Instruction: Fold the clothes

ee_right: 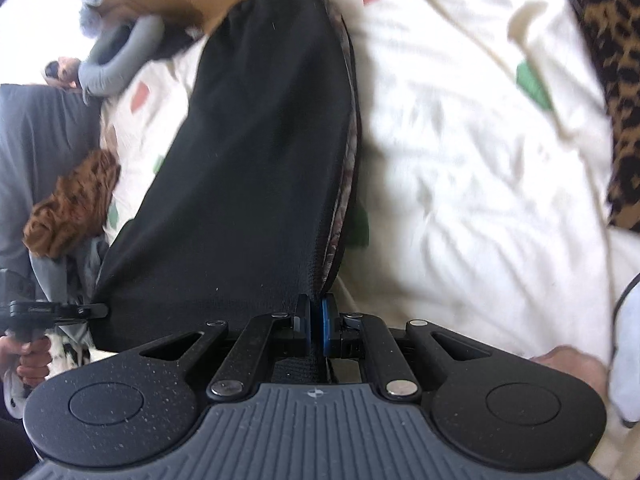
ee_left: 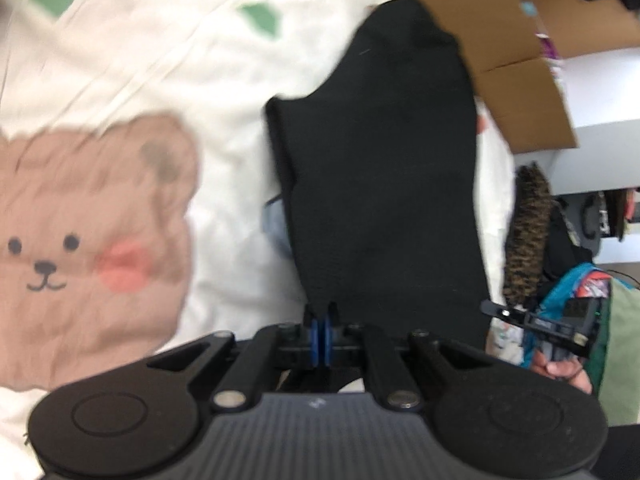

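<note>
A black garment (ee_left: 384, 184) hangs stretched between my two grippers above a white bed cover. My left gripper (ee_left: 321, 316) is shut on one near corner of it. My right gripper (ee_right: 316, 312) is shut on the other near corner, where a patterned inner layer shows along the black garment's (ee_right: 256, 168) right edge. In the left wrist view the right gripper (ee_left: 496, 310) shows at the right, edge on. In the right wrist view the left gripper (ee_right: 96, 310) shows at the left. The far end of the garment lies on the bed.
The white bed cover (ee_left: 140, 60) has a brown bear print (ee_left: 88, 240) and green patches. A cardboard box (ee_left: 512, 40) stands beyond the garment. A leopard-print cloth (ee_right: 616, 80), a brown fluffy item (ee_right: 72, 204) and a grey ring-shaped item (ee_right: 120, 56) lie around the edges.
</note>
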